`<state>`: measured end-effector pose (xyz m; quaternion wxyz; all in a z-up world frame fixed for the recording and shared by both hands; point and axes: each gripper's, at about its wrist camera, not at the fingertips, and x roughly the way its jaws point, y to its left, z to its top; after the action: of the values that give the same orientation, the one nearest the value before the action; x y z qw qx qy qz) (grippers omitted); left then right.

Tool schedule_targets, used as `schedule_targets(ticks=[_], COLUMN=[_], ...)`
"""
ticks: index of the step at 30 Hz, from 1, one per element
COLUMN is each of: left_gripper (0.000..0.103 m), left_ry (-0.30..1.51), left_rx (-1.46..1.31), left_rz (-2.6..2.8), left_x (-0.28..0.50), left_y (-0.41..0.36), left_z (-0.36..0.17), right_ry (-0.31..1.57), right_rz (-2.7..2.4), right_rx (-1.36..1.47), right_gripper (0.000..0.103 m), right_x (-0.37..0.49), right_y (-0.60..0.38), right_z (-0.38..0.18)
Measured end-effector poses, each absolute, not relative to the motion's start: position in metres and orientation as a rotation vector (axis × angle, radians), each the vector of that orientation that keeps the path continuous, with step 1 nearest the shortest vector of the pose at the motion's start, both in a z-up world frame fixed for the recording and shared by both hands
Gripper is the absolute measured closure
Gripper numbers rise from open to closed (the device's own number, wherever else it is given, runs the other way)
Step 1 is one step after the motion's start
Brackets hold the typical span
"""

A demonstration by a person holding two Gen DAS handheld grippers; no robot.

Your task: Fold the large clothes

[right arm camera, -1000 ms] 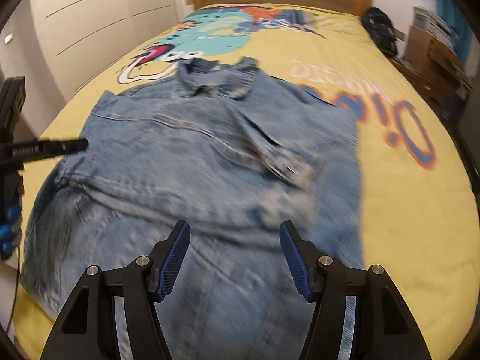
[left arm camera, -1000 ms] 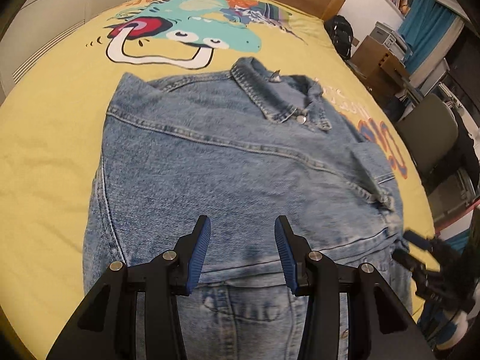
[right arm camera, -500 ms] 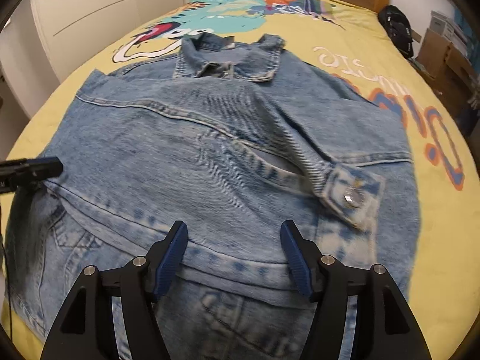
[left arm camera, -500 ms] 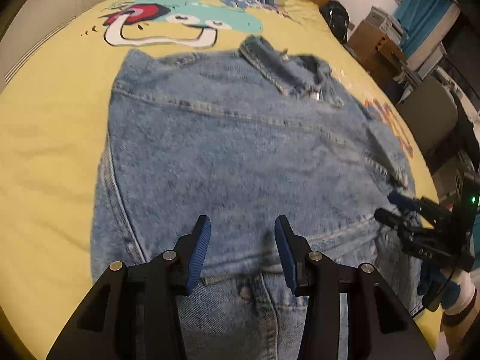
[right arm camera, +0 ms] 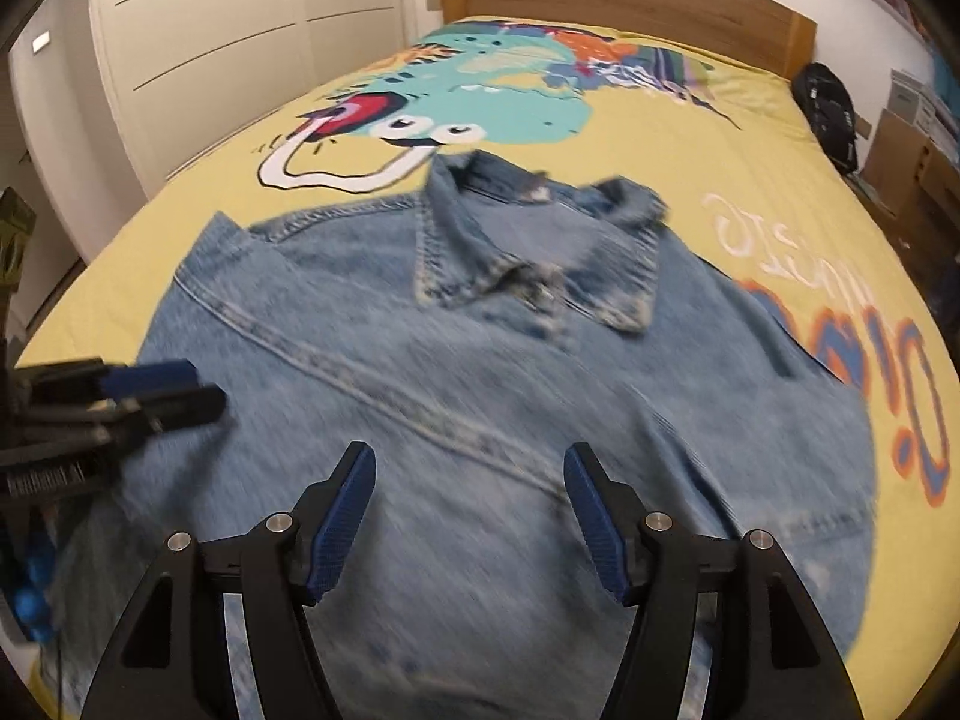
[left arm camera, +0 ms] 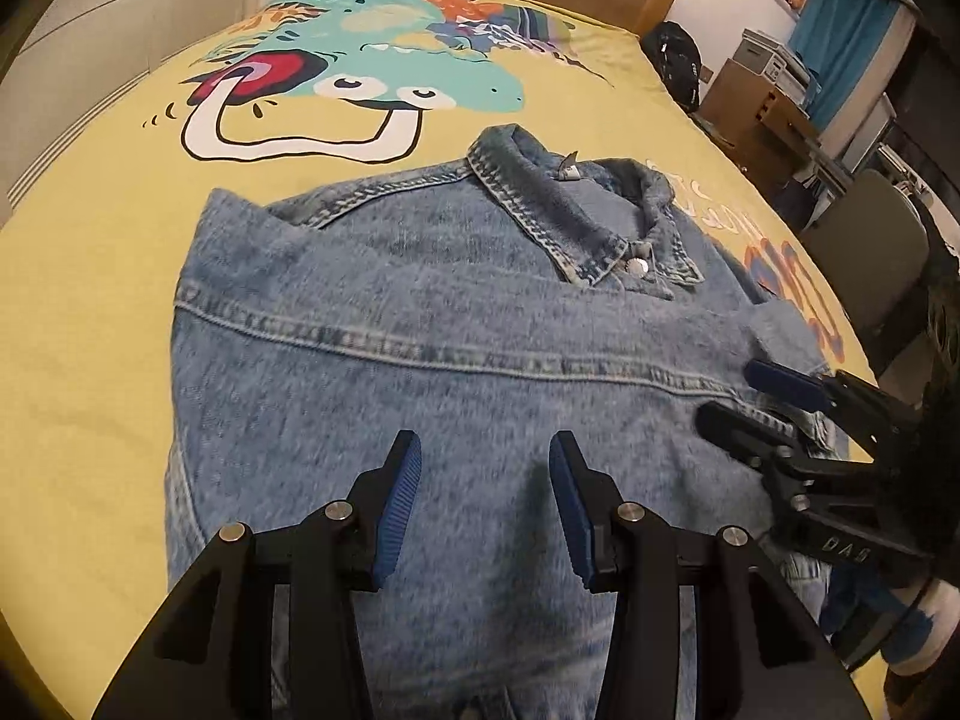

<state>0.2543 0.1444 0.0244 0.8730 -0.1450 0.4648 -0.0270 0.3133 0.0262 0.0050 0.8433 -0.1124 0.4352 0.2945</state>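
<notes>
Jacket (left arm camera: 456, 372) on bed (left arm camera: 90, 276) (collar farthest)

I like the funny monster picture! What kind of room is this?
Most likely a bedroom. A big bed with a wooden headboard and a yellow cartoon cover fills the room, white wardrobe doors stand beside it, and a denim jacket lies spread on it.

Two near wrist views down over one denim jacket (left arm camera: 420, 372).

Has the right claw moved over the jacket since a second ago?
Yes. The right claw, empty, has moved leftward over the denim jacket, toward the left claw.
</notes>
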Motion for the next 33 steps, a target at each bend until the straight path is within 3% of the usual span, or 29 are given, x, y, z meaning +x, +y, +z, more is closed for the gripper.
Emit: schedule_targets(ticks=[8,16,25,33], left_gripper=[0.064,0.064,0.064,0.064], left_ry=[0.975,0.982,0.977,1.032], left_rx=[-0.28,-0.283,-0.323,-0.32], left_rz=[-0.018,0.007,0.01,0.042], left_x=[0.257,0.24,0.212,0.2], left_y=[0.152,0.163,0.146,0.141], left_z=[0.01,0.017,0.022,0.02], right_ry=[0.955,0.991,0.942,1.057], right_rz=[0.644,0.506,0.589,0.515], right_rx=[-0.271,-0.241,-0.249,-0.218], right_gripper=[0.036,0.036,0.036,0.036], right_x=[0.325,0.336,0.273,0.259], right_y=[0.064,0.0,-0.018,-0.046], right_z=[-0.015,-0.021,0.009,-0.018])
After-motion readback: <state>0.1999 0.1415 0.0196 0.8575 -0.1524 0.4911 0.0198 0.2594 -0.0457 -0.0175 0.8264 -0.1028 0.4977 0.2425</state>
